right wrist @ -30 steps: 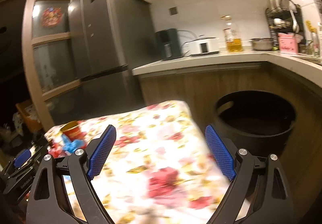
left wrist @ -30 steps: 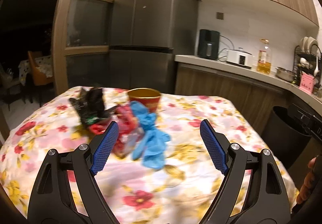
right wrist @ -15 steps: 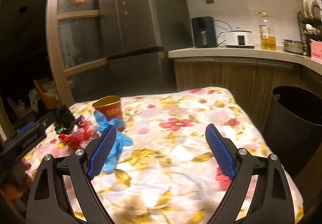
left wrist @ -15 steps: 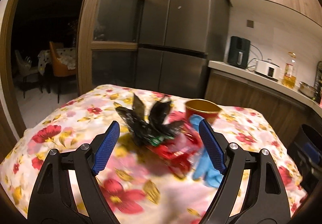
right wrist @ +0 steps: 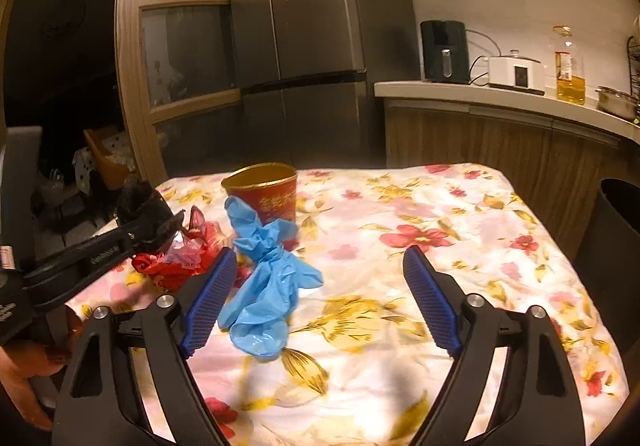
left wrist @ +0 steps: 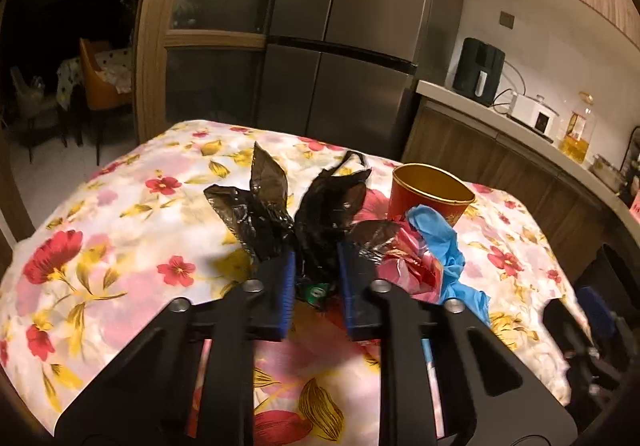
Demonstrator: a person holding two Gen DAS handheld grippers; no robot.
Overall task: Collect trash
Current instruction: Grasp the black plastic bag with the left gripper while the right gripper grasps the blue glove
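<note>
Trash: black bag [left wrist: 316, 213] | left tongs [left wrist: 316, 278] closing on it, earlier wide | right tongs [right wrist: 316, 298] released, narrowing

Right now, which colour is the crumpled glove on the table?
The glove is light blue; the right wrist view shows it best, lying before the red cup.

Since a second ago the left gripper [left wrist: 316, 278] has swung from the blue glove [left wrist: 440, 242] to the black bag [left wrist: 304, 213] beside the red cup [left wrist: 430, 193], its fingers [left wrist: 286, 286] closing from wide apart onto the crumpled plastic.
</note>
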